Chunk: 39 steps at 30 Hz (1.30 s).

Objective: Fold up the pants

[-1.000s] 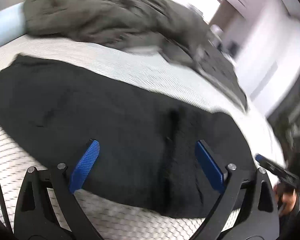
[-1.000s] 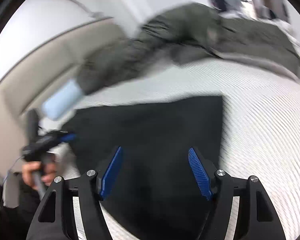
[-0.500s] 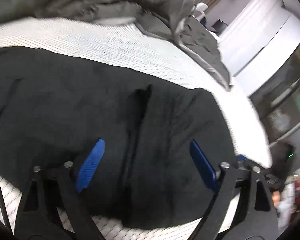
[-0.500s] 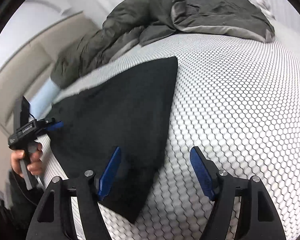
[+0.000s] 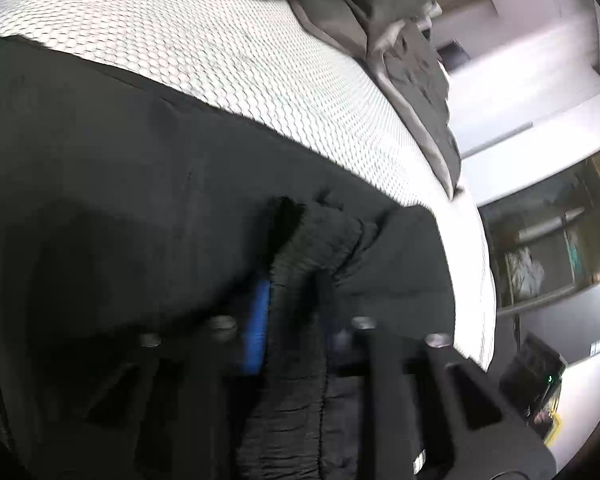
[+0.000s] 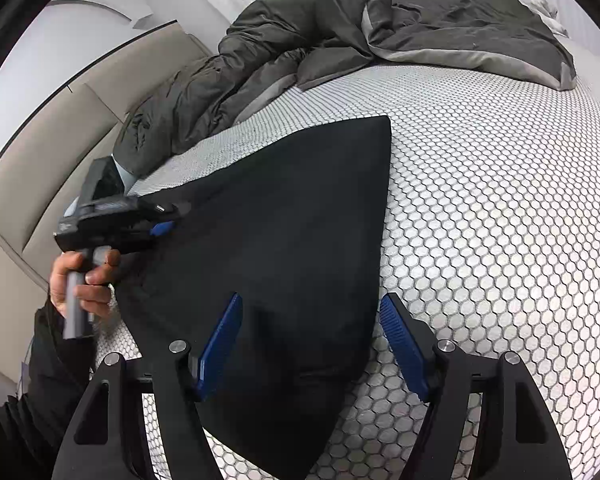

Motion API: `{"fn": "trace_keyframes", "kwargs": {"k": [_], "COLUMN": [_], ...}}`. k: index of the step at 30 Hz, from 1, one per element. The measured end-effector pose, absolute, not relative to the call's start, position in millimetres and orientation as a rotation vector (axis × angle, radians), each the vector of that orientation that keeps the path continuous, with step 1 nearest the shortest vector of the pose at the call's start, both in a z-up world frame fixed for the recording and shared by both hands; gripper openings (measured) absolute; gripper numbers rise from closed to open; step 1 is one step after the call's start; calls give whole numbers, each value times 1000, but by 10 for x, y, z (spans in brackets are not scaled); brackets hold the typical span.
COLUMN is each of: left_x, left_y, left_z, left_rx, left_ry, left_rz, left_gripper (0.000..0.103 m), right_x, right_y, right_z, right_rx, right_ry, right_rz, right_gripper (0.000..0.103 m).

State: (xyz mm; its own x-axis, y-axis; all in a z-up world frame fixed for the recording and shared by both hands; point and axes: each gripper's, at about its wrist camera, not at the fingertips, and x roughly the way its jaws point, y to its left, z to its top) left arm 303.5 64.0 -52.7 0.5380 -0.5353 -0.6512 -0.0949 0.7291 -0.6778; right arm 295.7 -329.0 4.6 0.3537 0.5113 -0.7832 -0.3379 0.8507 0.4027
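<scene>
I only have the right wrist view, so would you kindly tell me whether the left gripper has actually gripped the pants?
Observer: Yes, the left gripper is shut on a bunched ridge of the pants.
Operator: Thank you. Which part has it caught?
Observer: A gathered, ribbed band, probably the waistband.
Operator: And what lies beyond it?
Observer: A grey duvet on the honeycomb mattress.

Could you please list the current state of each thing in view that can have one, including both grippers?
Black pants: lying flat on the bed, waistband end bunched.
Left gripper: jaws shut on the pants' waistband.
Right gripper: jaws open, straddling the pants' edge.
Grey duvet: crumpled, pushed to the far side.
Mattress: bare, honeycomb cover showing.
</scene>
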Motion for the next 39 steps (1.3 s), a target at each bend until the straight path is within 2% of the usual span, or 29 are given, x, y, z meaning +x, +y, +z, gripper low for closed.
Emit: {"fn": "trace_keyframes", "kwargs": {"k": [2,8,10,13,15,18,19,22,24,26,28,31,33,36,39], "left_x": [2990,2732,2704,2846,2928,2844,2761,2406,2172,2081,2094,2153,2191,2207,2177], "left_y": [659,685,779,825,871,872,887,791,635,300,-89,-532,-663,-618,-616], "left_z": [-430,150,223,-12,-204,-118,-70,149,226,229,124,-15,-57,-29,9], "left_rx": [-718,-647,-595,-497,-537,-546,-539,-497,-467,-427,-376,-255,-204,-272,-253], "left_ry": [928,711,695,808,875,864,844,765,725,732,771,798,819,818,810], "left_rz": [-296,-316,-233,-21,-3,-9,-17,-38,-83,-151,-250,-293,-277,-276,-251], "left_gripper": [9,7,7,9,16,26,33,73,76,78,78,79,78,78,78], "right_x": [2962,3036,3078,3118,3133,3135,3121,3060,2995,2941,2925,2863,2823,2674,2501], "right_y": [-3252,-3132,-3086,-3045,-3030,-3102,-3133,-3205,-3211,-3180,-3138,-3068,-3101,-3167,-3140], "right_z": [41,31,27,4,-32,-67,-68,-99,-129,-157,-199,-255,-259,-281,-285], "right_rx": [180,177,180,182,193,264,285,348,387,401,393,350,410,456,387], "right_ry": [1078,1080,1077,1081,1097,1122,1126,1159,1178,1187,1203,1220,1208,1204,1210], "right_rz": [550,549,552,550,556,583,590,634,678,702,705,694,710,729,744], "right_gripper": [73,73,73,73,73,73,73,72,72,62,40,23,19,13,13]}}
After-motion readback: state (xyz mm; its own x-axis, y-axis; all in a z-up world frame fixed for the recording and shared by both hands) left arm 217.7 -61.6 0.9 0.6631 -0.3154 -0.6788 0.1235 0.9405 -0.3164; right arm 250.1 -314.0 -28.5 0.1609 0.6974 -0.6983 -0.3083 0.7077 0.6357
